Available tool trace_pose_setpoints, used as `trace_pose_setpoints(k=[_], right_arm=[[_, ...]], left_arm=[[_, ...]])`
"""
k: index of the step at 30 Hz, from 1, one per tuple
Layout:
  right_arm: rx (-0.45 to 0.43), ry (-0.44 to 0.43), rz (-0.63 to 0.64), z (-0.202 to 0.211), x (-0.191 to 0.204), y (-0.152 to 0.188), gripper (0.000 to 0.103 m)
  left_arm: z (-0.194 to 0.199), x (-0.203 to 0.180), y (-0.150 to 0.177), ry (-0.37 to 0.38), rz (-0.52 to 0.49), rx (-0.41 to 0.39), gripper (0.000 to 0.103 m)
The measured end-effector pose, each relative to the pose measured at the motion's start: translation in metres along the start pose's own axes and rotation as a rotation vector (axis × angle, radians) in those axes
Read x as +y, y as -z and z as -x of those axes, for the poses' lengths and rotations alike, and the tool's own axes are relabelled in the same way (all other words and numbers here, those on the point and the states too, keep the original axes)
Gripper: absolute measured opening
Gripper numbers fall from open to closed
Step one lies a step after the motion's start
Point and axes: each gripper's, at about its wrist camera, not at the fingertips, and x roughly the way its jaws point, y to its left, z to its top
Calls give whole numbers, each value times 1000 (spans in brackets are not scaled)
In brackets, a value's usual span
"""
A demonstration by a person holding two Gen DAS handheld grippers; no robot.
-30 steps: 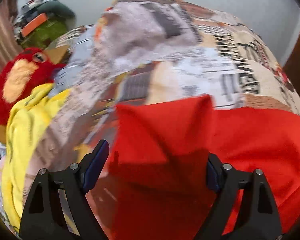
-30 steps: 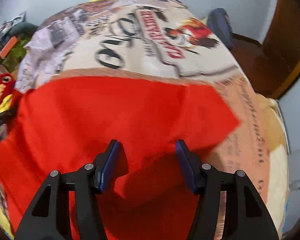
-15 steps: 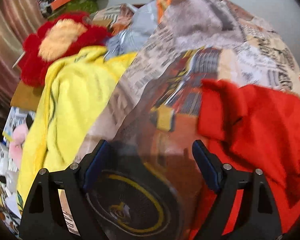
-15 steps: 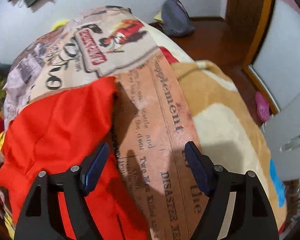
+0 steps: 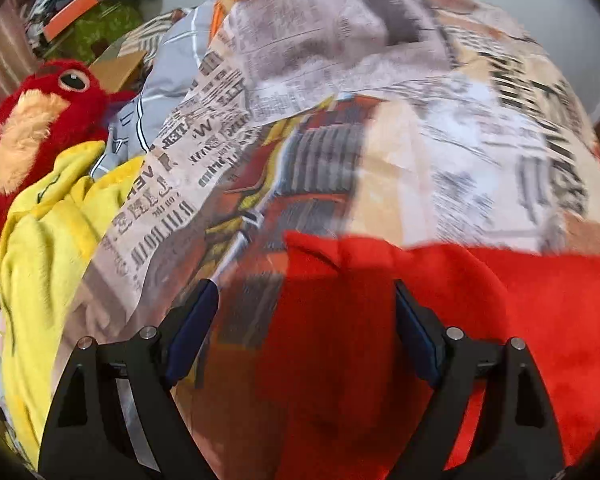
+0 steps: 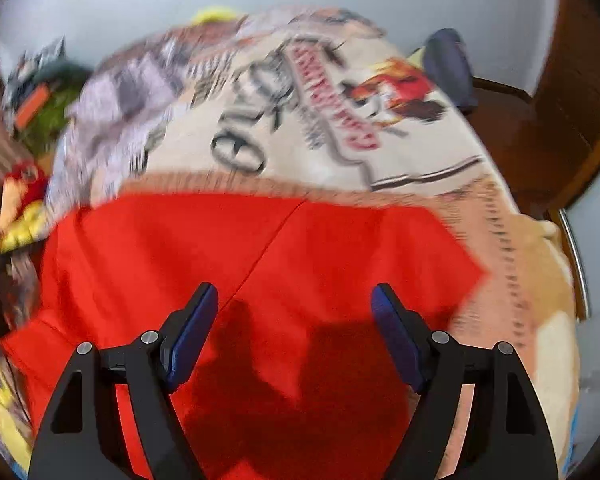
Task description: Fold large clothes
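right wrist view: the right gripper has swung back over the red garment on the bed, jaws now wider apart and empty. left gripper, jaws apart, has returned to its 9 o'clock edge; regrasping seems next.

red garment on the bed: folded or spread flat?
Partly folded. The red garment shows a diagonal layer edge across its middle in the right wrist view, and one corner is turned over in the left wrist view.
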Motion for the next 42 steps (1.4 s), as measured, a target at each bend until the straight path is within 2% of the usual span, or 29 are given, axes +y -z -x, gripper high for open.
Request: trace_pose_setpoints(k=[2,3,5,6,7,8,9,10,11,12,14,17,20,23,26,29,31,35,37,40,42], right_arm=[[26,32,60,-17,8,9,78],[7,29,66,-16,7,11,80],[8,-1,71,-15,2,13,80],[8,-18,73,-15,-1,15,80],[2,-26,80,-15,-1,16,80],[-6,-21,97,-14,0,19,80],[-11,-17,107,-14,1,21,80],[-15,-13,110,-13,0,23,80],[-16,-12,110,-14,1,23,80],[-16,-13,109,-12,0,24,80],[-16,-15,106,-14,1,22,80],[3,4,99,-13,3,19,80],[28,38,79,-2,7,15,80],[-2,-22,76,19,17,17,80],[16,-41,106,26,27,26,81],[66,-6,161,22,36,43,80],[66,7,166,26,33,55,80],[81,-37,99,42,15,68,81],[78,-37,70,52,5,76,81],[69,10,72,68,-7,92,81],[60,32,74,76,-14,99,81]], left_arm=[[-12,11,-10,-38,35,-12,88],[-17,18,-14,-33,52,-10,89],[-28,31,-21,-20,72,7,90],[-32,36,-24,-46,68,5,90],[-32,38,-25,-111,65,-7,87],[-35,42,-27,-281,54,-16,81],[-38,49,-27,-382,48,-16,78],[-40,58,-26,-405,54,-7,75],[-40,69,-23,-375,74,6,74],[-34,83,-18,-291,116,11,74],[-18,94,-9,-174,145,-2,74],[14,92,2,-74,112,-29,74],[48,69,10,13,40,-71,75],[75,33,23,116,-29,-93,80],[93,-10,40,226,-102,-91,82],[100,-51,67,329,-184,-63,87],[100,-78,90,350,-266,-37,88],[96,-110,133,301,-368,-3,89],[100,-99,142,310,-312,-26,91],[104,-76,148,347,-226,13,92],[110,-61,153,346,-185,23,92]])
